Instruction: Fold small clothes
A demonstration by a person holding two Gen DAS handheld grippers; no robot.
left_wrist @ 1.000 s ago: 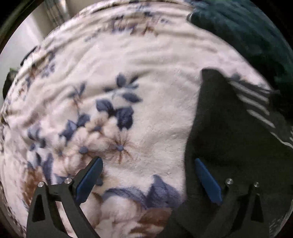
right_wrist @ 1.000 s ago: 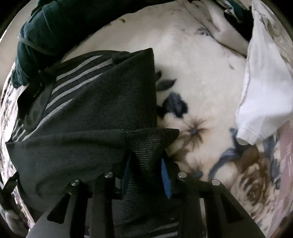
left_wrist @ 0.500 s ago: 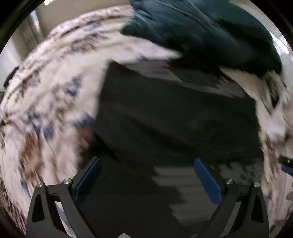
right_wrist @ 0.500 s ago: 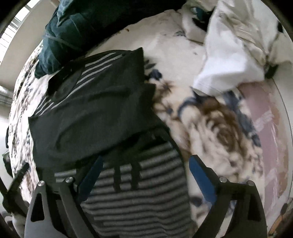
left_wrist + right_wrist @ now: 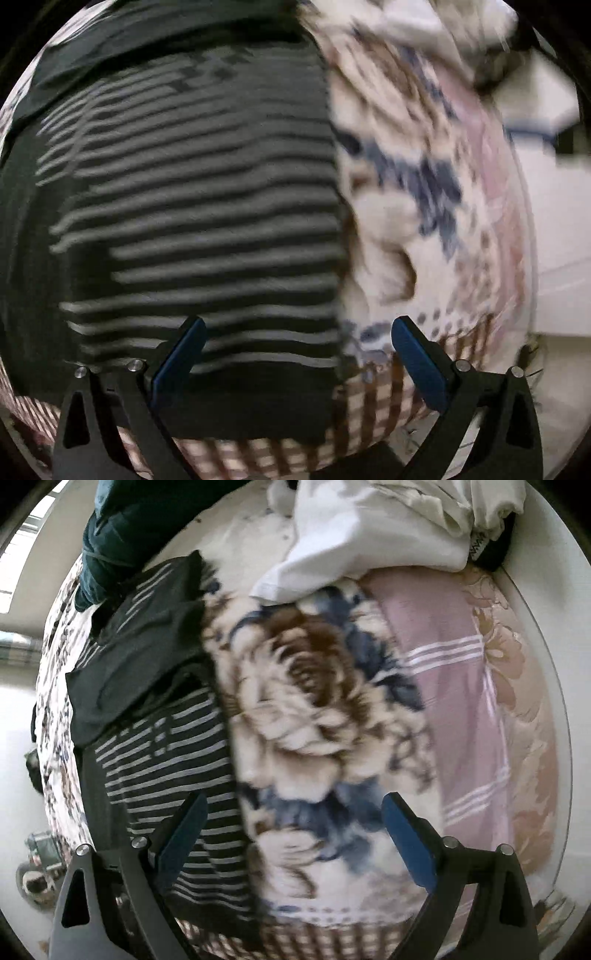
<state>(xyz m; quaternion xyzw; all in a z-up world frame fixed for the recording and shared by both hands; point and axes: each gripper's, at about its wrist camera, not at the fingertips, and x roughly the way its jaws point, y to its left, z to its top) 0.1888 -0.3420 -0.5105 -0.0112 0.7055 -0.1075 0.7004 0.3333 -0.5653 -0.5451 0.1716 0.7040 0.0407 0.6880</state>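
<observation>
Striped top point(image 5: 159, 760): dark, thin pale stripes, one plain dark part folded over it, flat on the flowered blanket point(image 5: 314, 709). Only my right view shows the white cloth point(image 5: 354, 535) at 12 o'clock. My left claw point(image 5: 295, 343) and right claw point(image 5: 291, 819) gape wide, empty; the top lies at 10 o'clock of each.

A home bedroom: a bed point(image 5: 461, 686) covered by a plush floral blanket point(image 5: 314, 701), with loose laundry point(image 5: 369, 535) heaped on it.
</observation>
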